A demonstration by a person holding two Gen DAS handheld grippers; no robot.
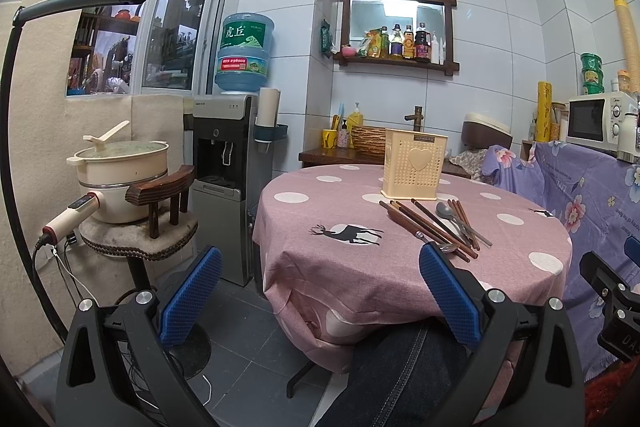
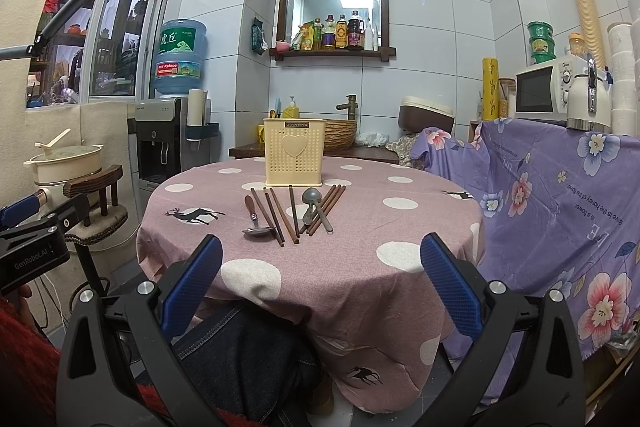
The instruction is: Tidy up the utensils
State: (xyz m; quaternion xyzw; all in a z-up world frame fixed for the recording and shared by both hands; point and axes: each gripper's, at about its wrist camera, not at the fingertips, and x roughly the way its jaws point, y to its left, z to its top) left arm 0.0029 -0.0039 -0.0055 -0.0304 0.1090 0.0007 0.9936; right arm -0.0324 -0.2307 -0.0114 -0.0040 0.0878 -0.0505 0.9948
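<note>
The left gripper is released, its blue pads spread wide and holding nothing, short of the table's near-left edge. The round table carries a pink dotted cloth. On it, near the middle, the utensils lie in a loose fan. Leftmost is a wood-handled spoon, bowl toward the near edge. Next come several dark chopsticks, then a grey metal spoon crossed by another metal handle, then more chopsticks touching it on the right. Just behind the fan, toward the far edge, stands the cream holder, upright, perforated, with a heart on its front and a plate at the rim reading "JIANHAO", as far as it can be made out. The right gripper is likewise released and empty, at the near edge. All pieces appear light and stiff. The chopsticks are thin and likely to roll, so a grip at mid-length is advised, one or two at a time. The metal spoon is probably slippery; its handle should be taken, not its bowl. Crossed pieces should be lifted from the top first. The holder looks light and may tip if struck. Other legible writing: "GenRobot.AI" on the left gripper body in the right view.
</note>
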